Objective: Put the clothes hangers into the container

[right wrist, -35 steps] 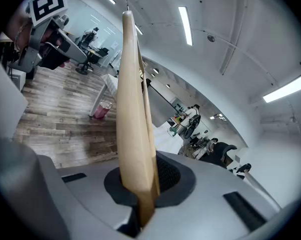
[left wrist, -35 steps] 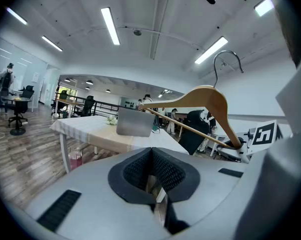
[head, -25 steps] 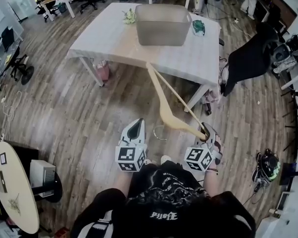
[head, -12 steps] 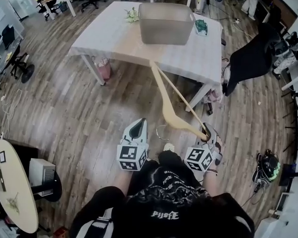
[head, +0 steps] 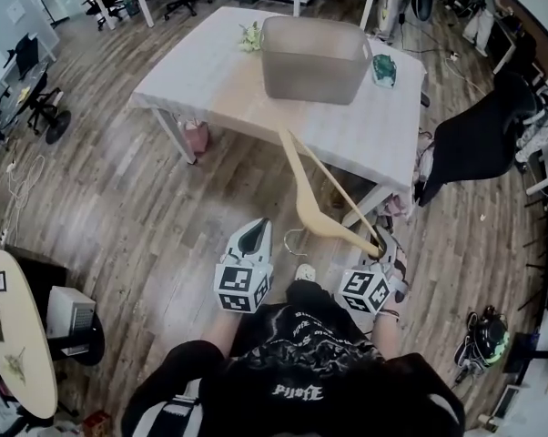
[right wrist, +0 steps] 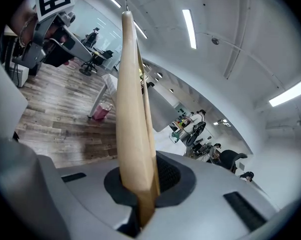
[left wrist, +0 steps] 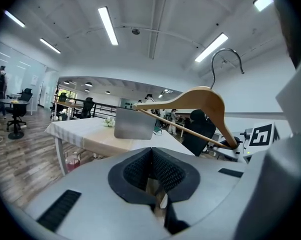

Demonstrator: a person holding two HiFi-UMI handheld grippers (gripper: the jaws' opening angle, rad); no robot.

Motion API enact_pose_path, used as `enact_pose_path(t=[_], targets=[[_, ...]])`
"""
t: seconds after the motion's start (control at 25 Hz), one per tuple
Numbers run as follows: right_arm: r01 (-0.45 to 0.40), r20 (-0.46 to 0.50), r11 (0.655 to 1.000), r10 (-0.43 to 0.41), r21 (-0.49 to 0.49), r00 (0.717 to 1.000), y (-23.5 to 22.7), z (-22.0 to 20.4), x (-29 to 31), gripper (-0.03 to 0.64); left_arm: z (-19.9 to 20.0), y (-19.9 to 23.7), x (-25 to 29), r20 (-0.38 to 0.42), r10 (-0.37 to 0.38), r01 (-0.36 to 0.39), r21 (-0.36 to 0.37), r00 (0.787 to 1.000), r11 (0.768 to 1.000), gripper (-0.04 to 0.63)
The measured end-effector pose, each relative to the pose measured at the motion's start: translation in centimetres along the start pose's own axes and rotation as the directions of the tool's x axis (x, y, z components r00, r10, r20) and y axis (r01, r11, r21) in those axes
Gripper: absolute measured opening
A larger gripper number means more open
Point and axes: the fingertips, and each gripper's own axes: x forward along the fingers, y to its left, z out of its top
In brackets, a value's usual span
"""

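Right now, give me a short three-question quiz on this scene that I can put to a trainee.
1. Multiple choice: which gripper holds the wooden hanger? A left; B right; C both.
2. True or false: the container stands on the floor.
3. Short answer: by which part is the hanger gripped?

Key: 1 B, the right gripper, whose jaws are clamped on it. 2 False; it stands on the table. 3 One end of its arm, with the other end pointing toward the table.
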Motion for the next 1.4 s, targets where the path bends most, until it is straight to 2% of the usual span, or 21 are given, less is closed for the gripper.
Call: enact_pose_path(t=[0.16,0.4,0.6,0.76,1.04,1.2,1.4], targets=[[-0.011,0.025,1.000,0.010,0.009,1.000,-3.0,-0.1,5.5,0.011,1.1,-0.2,5.6,-0.002,0.020,-0.020,0.000,1.000,1.000,0.020],[-0.030,0.065,0.999,0.032,-0.028,0.997,-7.5,-0.5,12.0,0.011,2.5,-1.6,12.6,0.008,0.051,-0.051,-0.025,0.999,0.998,0.020],[-0.029,0.081,0.999,0.032,-0.040,0.996,-10.7,-1.3,15.9,0.011,2.8,-2.4,16.5,0.012,0.086,-0.086,-0.042,0.996,0.995,0.020],[-0.034,0.079,0.999,0.038,-0.042,0.996,-11.6,-1.5,17.2,0.011,3.0,-2.4,18.0,0.003,0.099,-0.099,-0.051,0.995,0.994,0.020],[-0.034,0.093,0.999,0.038,-0.040,0.995,-13.4,-0.7,19.2,0.011,4.0,-1.8,20.8,0.002,0.087,-0.087,-0.047,0.996,0.995,0.020],[-0.007,0.099,0.999,0.011,-0.039,0.995,-14.6,0.5,21.2,0.011,4.0,-0.4,23.4,-0.002,0.072,-0.072,-0.050,0.997,0.996,0.020],[0.031,0.105,0.999,-0.030,-0.008,0.994,-16.4,3.2,24.6,0.011,6.2,2.5,27.8,0.011,0.049,-0.049,-0.029,0.999,0.998,0.020]])
